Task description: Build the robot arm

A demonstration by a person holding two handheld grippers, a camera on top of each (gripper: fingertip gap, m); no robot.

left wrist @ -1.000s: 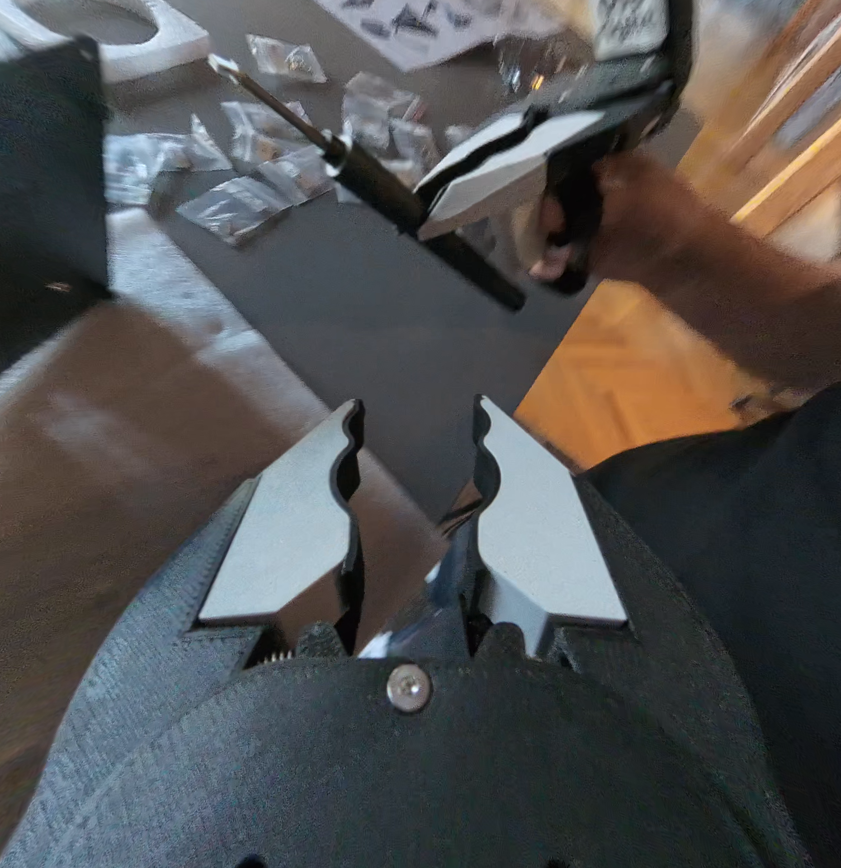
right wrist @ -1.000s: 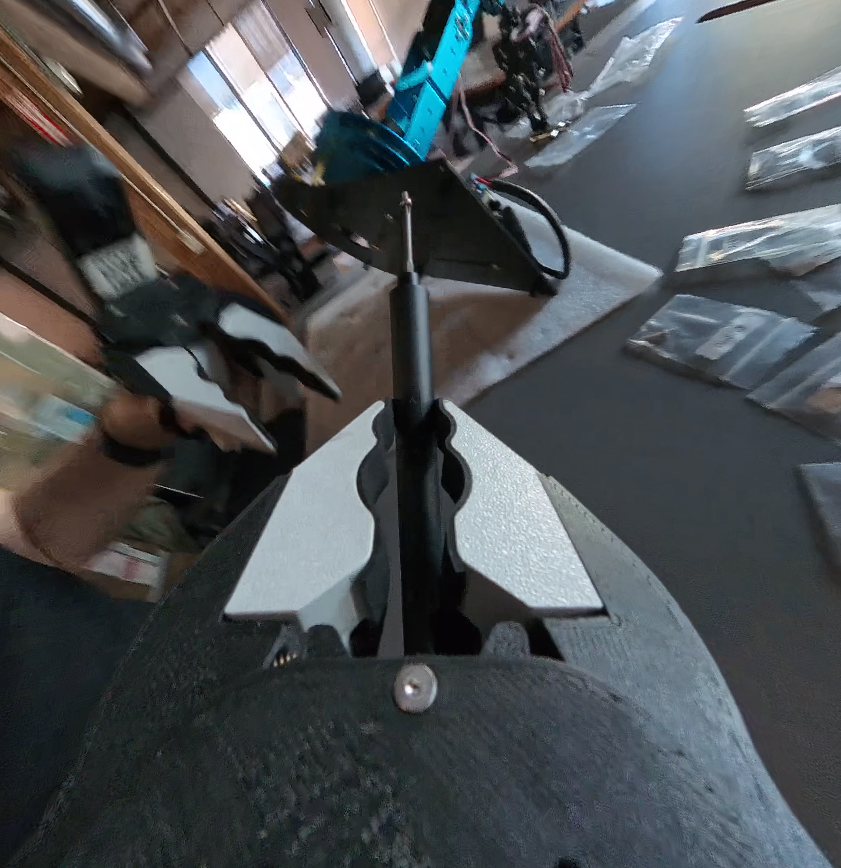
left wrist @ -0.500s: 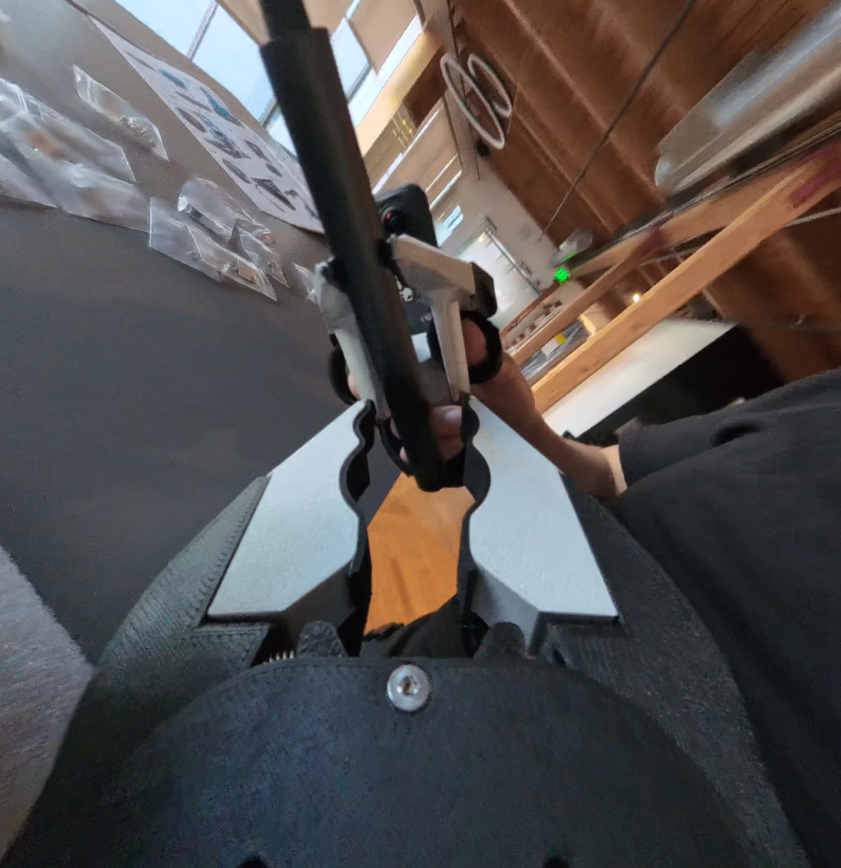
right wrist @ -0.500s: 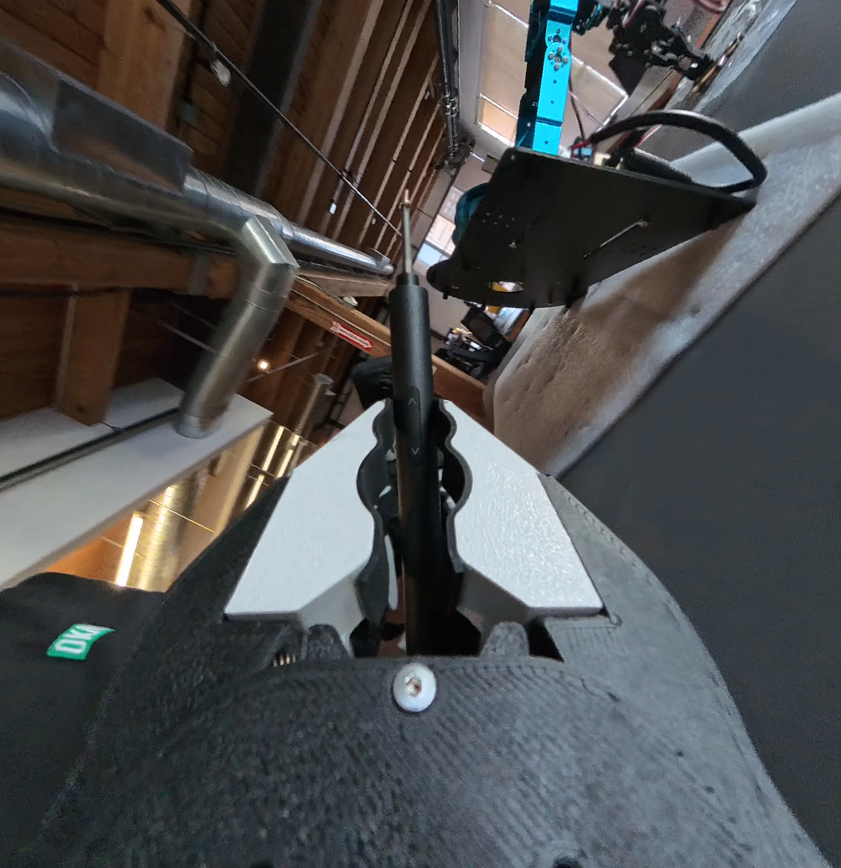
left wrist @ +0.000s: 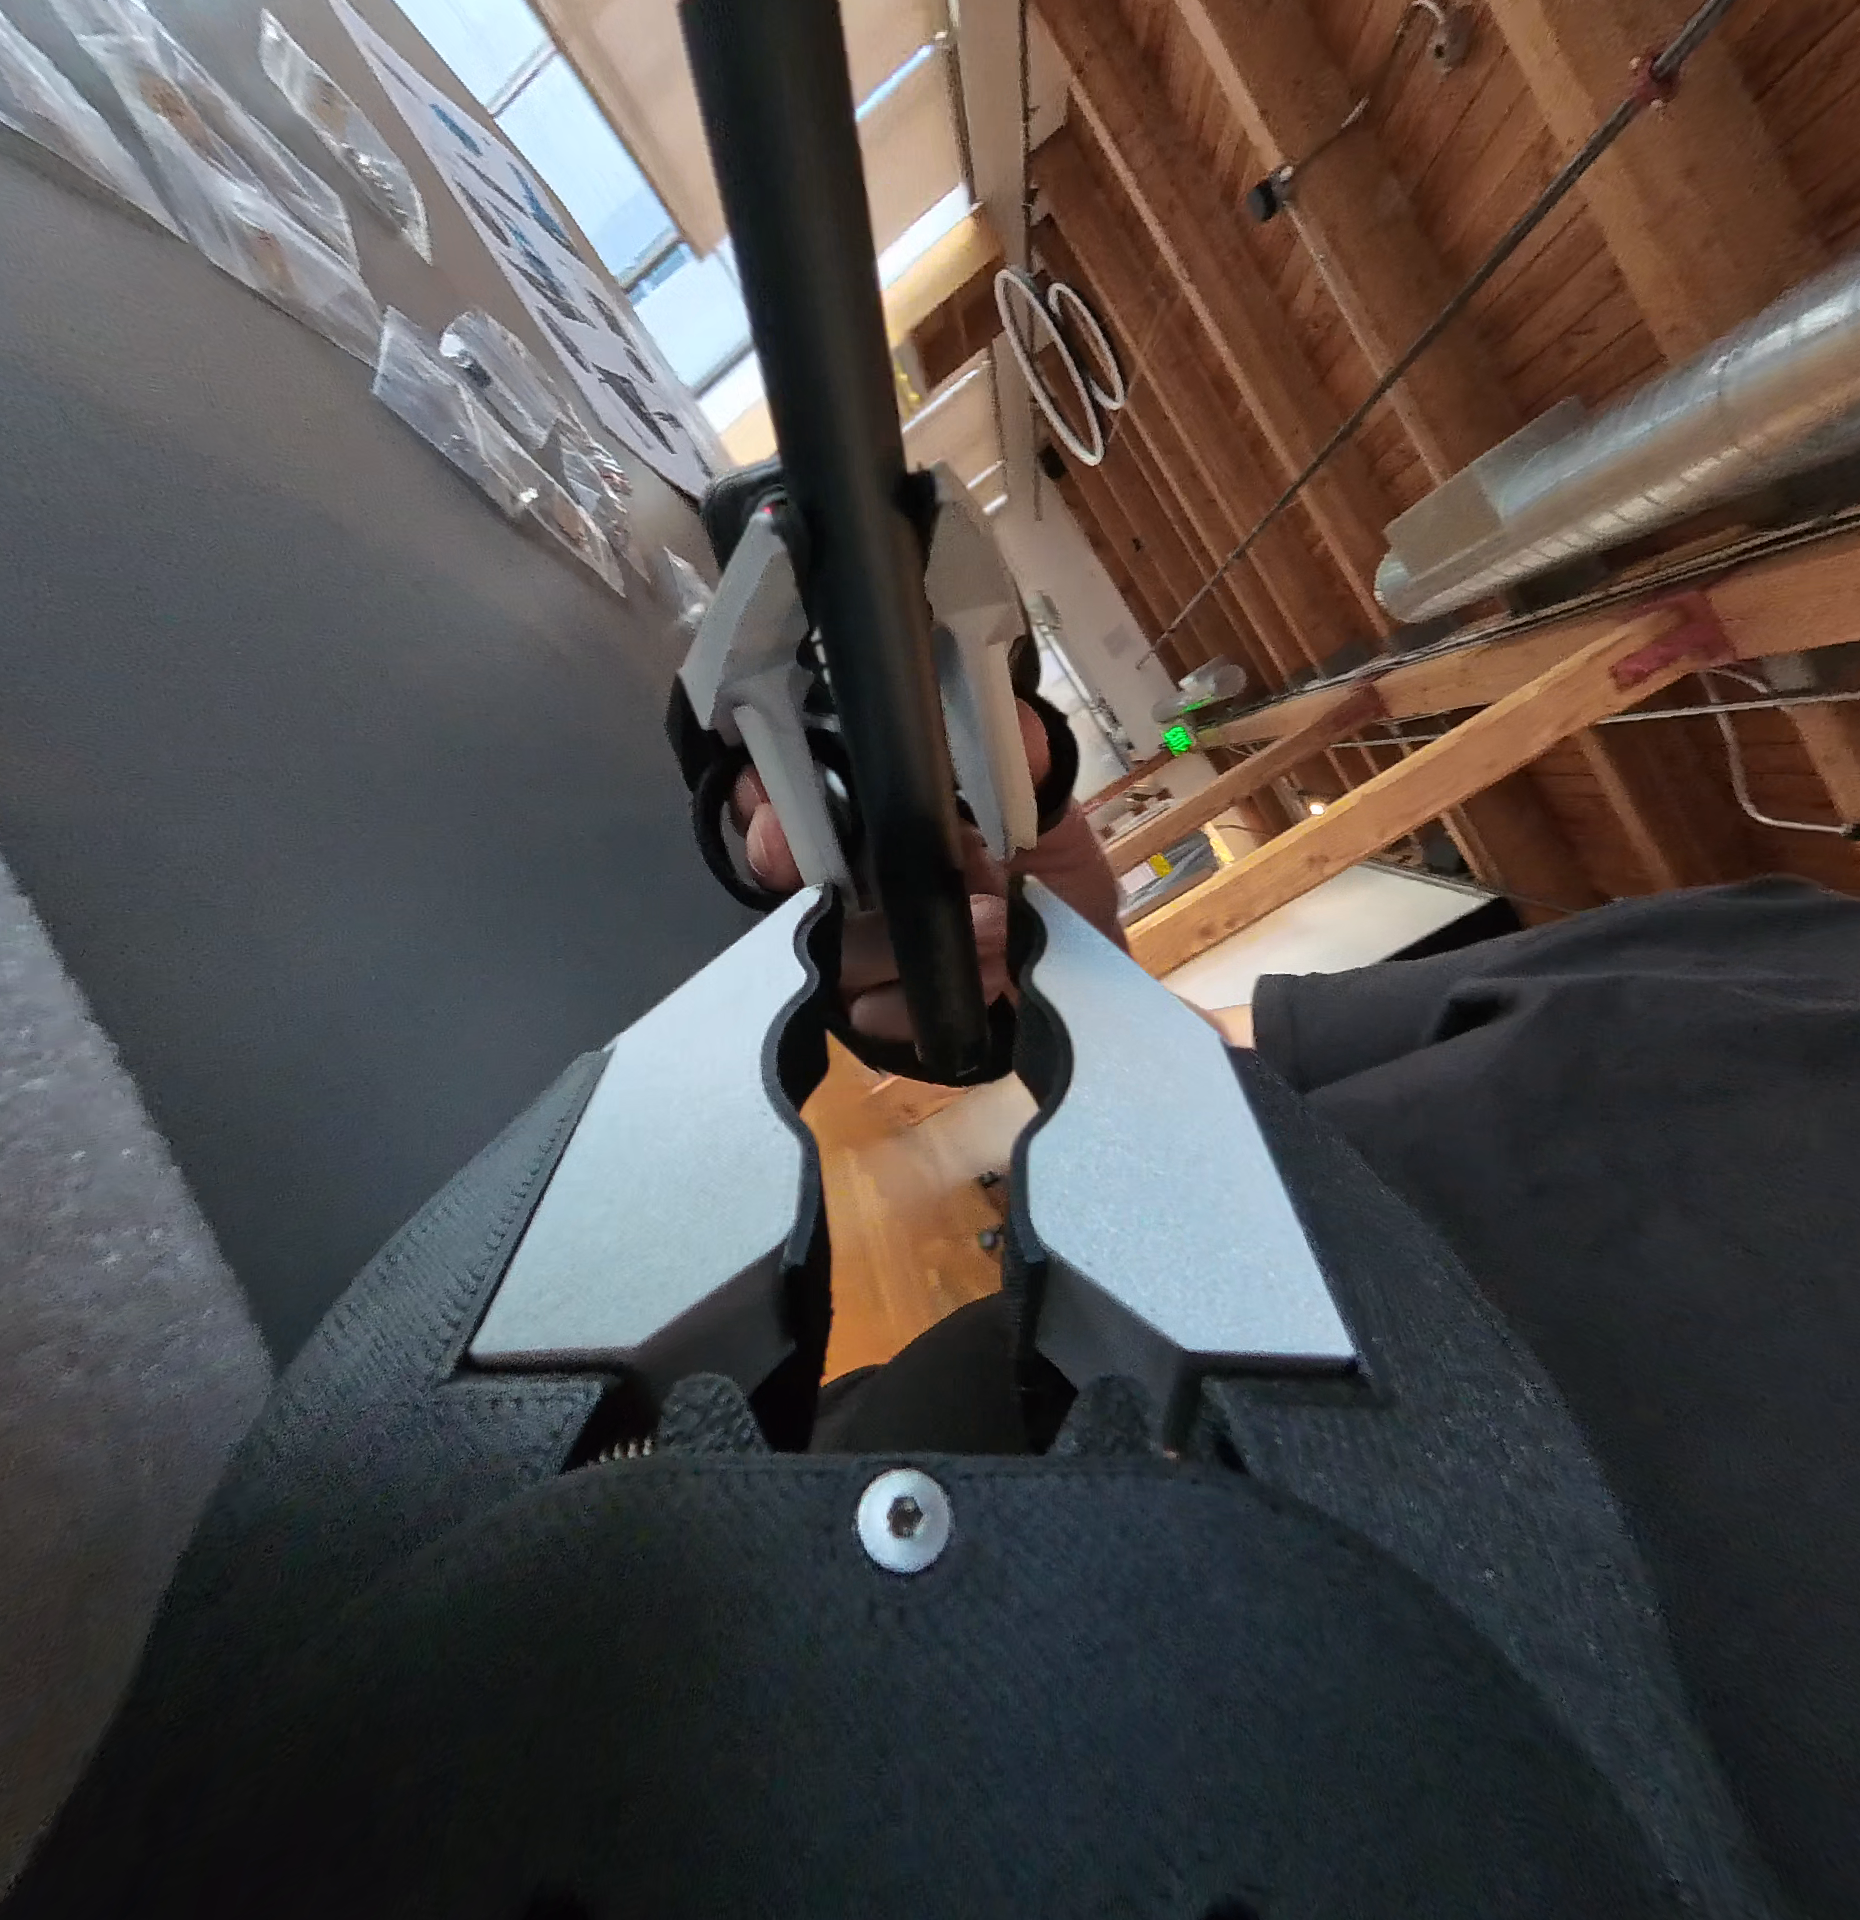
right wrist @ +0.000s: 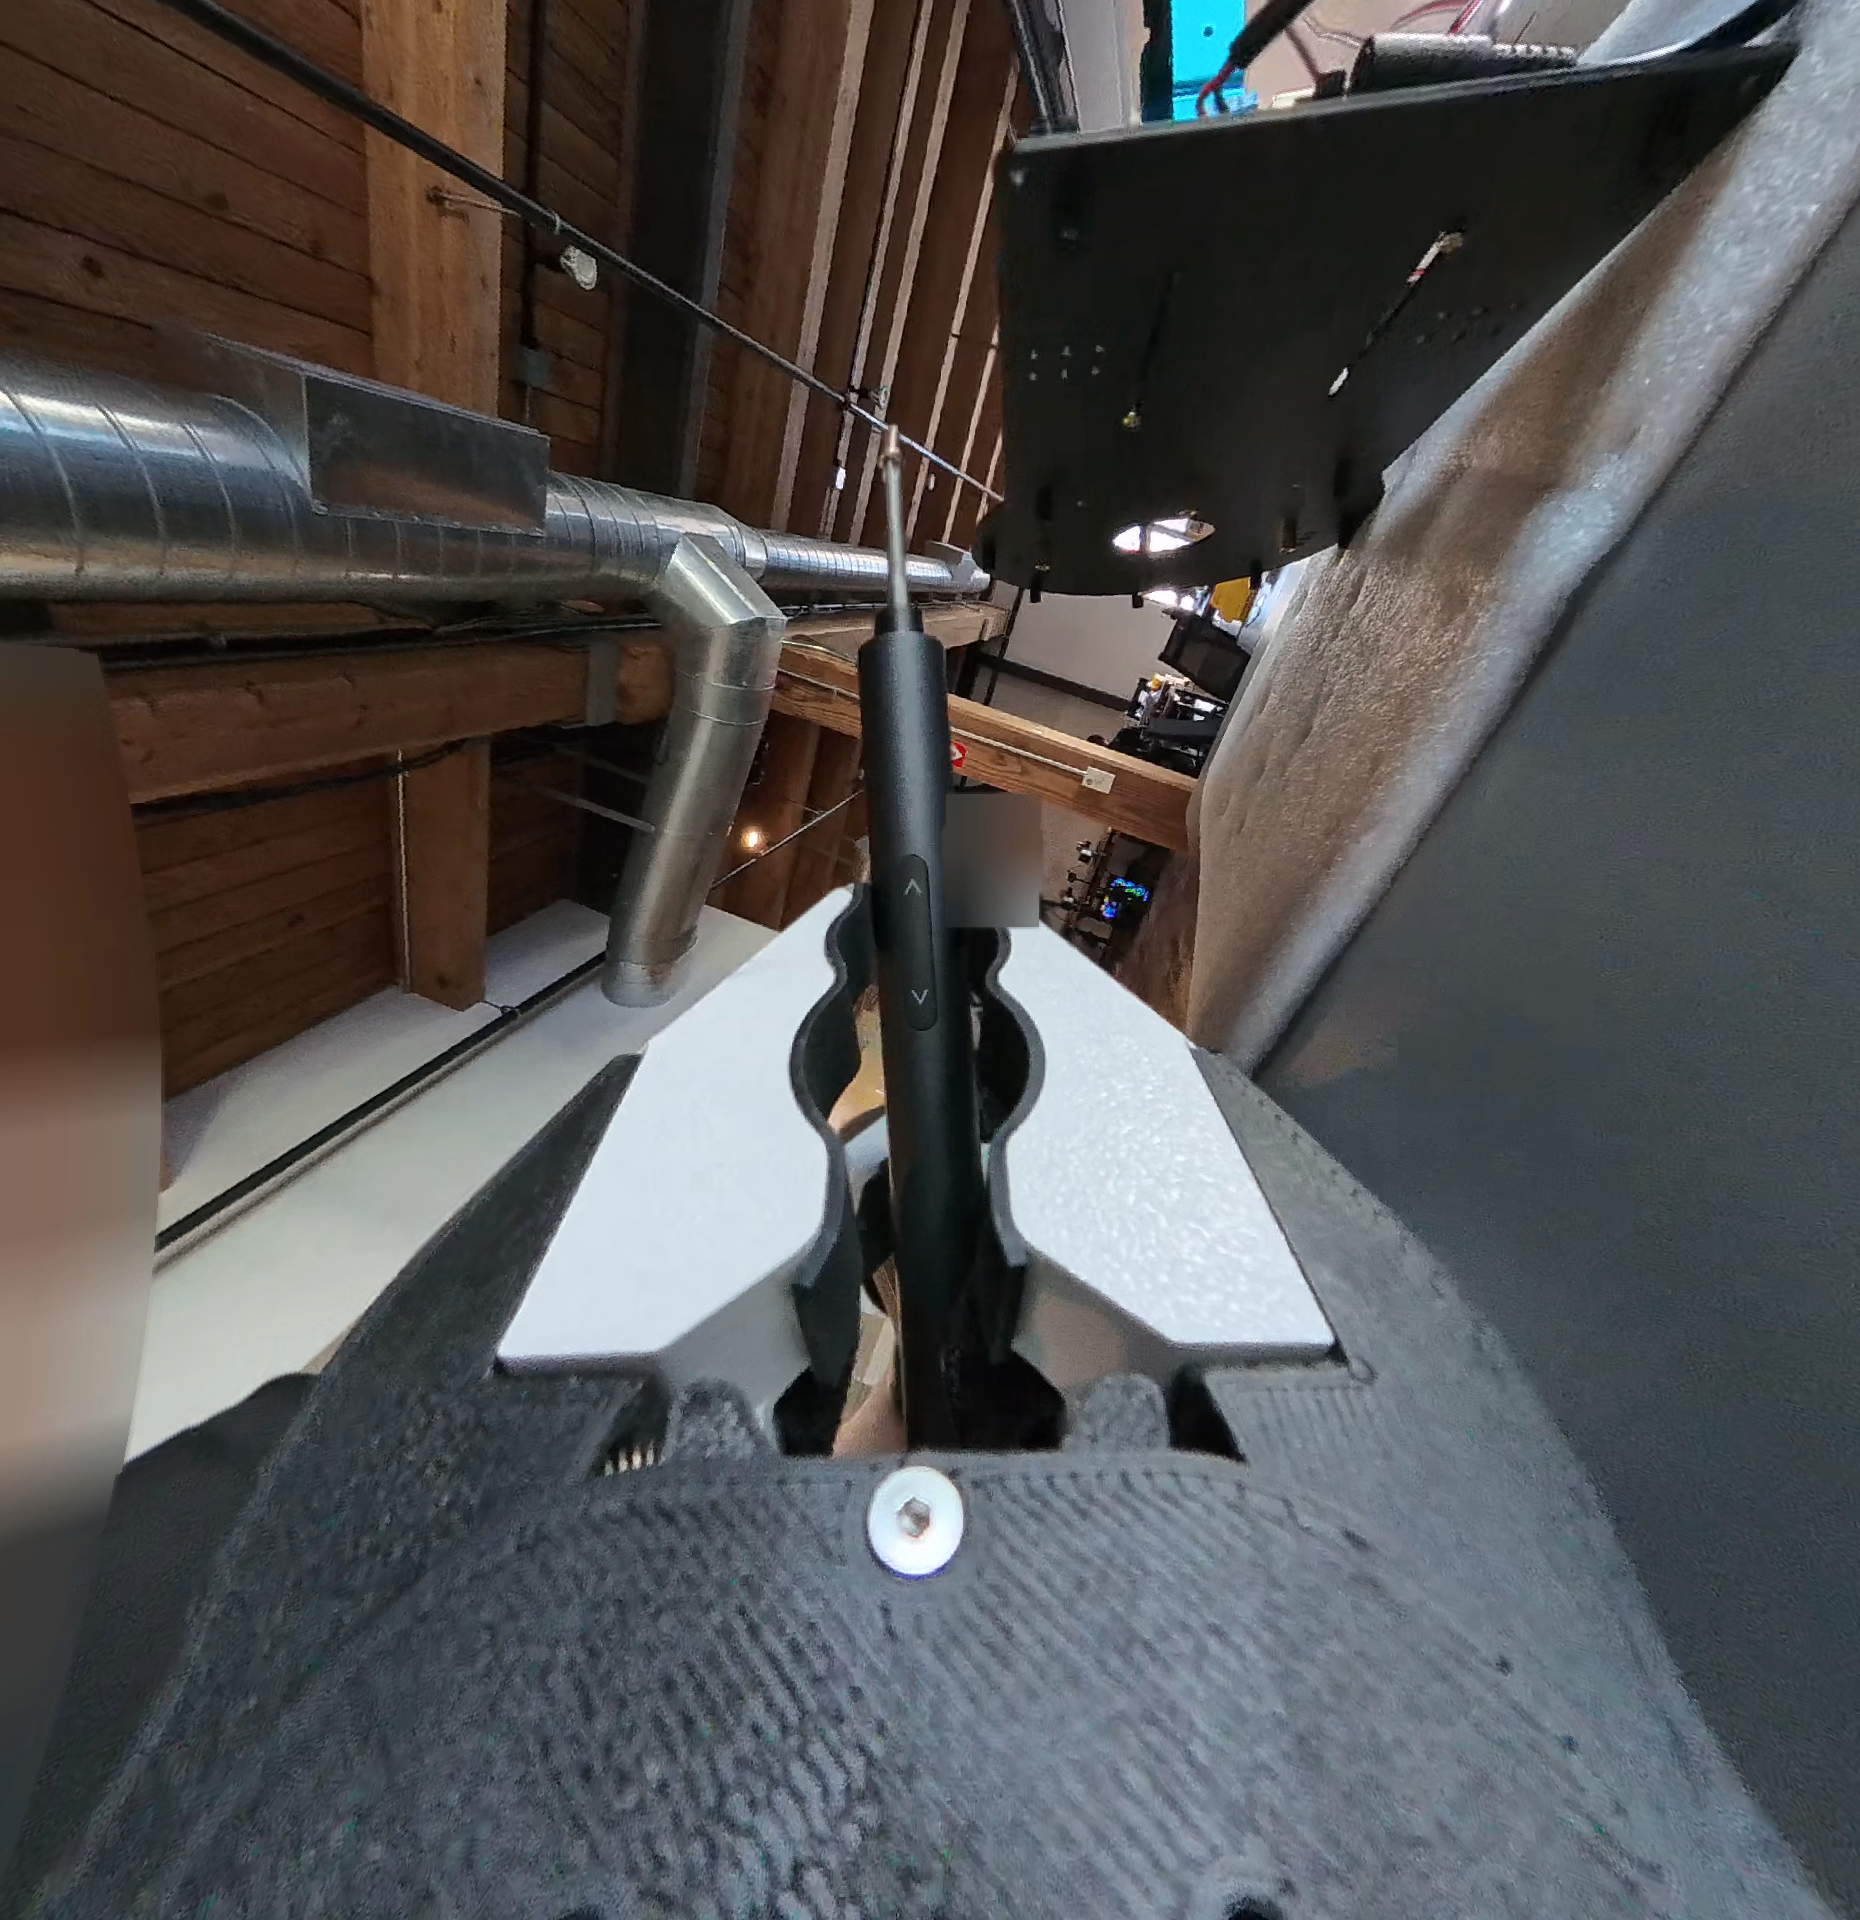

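My right gripper point(right wrist: 926, 925) is shut on a slim black electric screwdriver point(right wrist: 910, 935). Its thin metal bit point(right wrist: 895, 520) points up toward a black metal plate point(right wrist: 1321, 312). In the left wrist view the right gripper point(left wrist: 853, 499) shows farther off, gripping the screwdriver point(left wrist: 853, 520) at mid-length, with a person's hand point(left wrist: 884, 997) behind it. My left gripper point(left wrist: 915, 914) is open. The screwdriver's rear end point(left wrist: 947, 1029) sits between its fingertips, with a gap on each side.
The black plate rests on a grey foam pad point(right wrist: 1373, 727) on a dark grey table mat point(left wrist: 282, 727). Several clear plastic bags of parts point(left wrist: 469, 395) and a printed sheet point(left wrist: 552, 260) lie farther along the mat. A person's dark clothing point(left wrist: 1528, 1143) is at the right.
Both grippers have tilted from the table toward the ceiling. The left gripper and the screwdriver's rear end have come together, so the end now lies between the open left fingertips.
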